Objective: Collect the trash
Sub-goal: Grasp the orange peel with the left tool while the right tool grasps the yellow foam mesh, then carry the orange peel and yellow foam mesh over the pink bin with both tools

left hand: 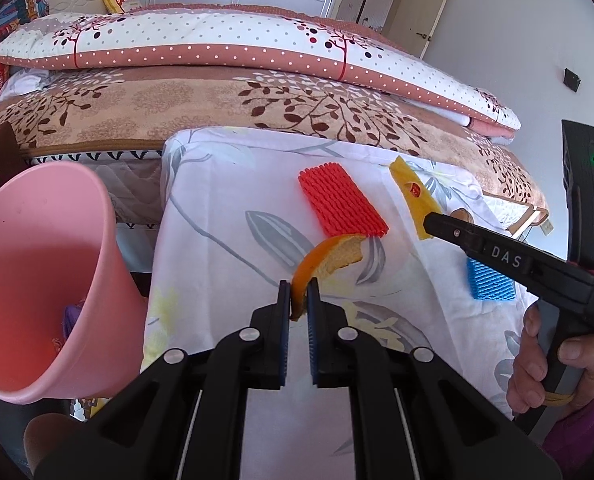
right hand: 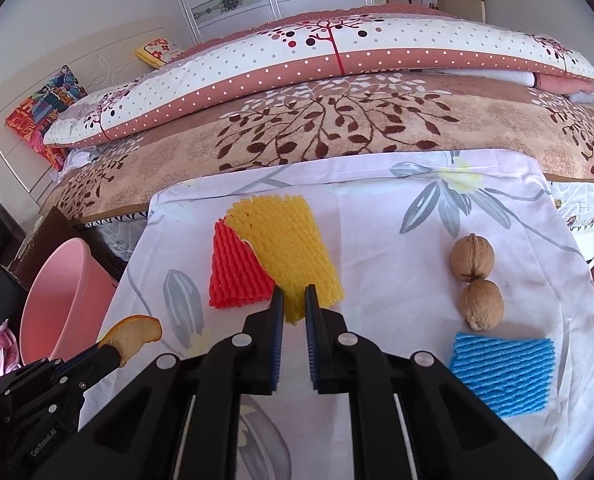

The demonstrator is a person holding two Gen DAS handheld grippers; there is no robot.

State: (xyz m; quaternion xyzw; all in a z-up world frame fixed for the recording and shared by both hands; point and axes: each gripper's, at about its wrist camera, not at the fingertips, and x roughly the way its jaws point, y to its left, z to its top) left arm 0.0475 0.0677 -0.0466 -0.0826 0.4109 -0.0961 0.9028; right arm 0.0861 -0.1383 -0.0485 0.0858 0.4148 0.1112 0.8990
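Observation:
My left gripper (left hand: 299, 294) is shut on an orange peel (left hand: 329, 258) and holds it above the cloth-covered table (left hand: 225, 248); the peel also shows in the right wrist view (right hand: 137, 334). My right gripper (right hand: 295, 300) is shut on a yellow foam fruit net (right hand: 289, 248), which is lifted and hangs over a red foam net (right hand: 233, 276). A blue foam net (right hand: 505, 372) and two walnuts (right hand: 473, 258) (right hand: 481, 306) lie on the cloth to the right. A pink bin (left hand: 45, 276) stands left of the table.
A bed with folded quilts (left hand: 233, 44) runs behind the table. Purple trash (left hand: 71, 316) lies inside the pink bin. The right gripper's body and the hand holding it (left hand: 549, 356) show at the right in the left wrist view.

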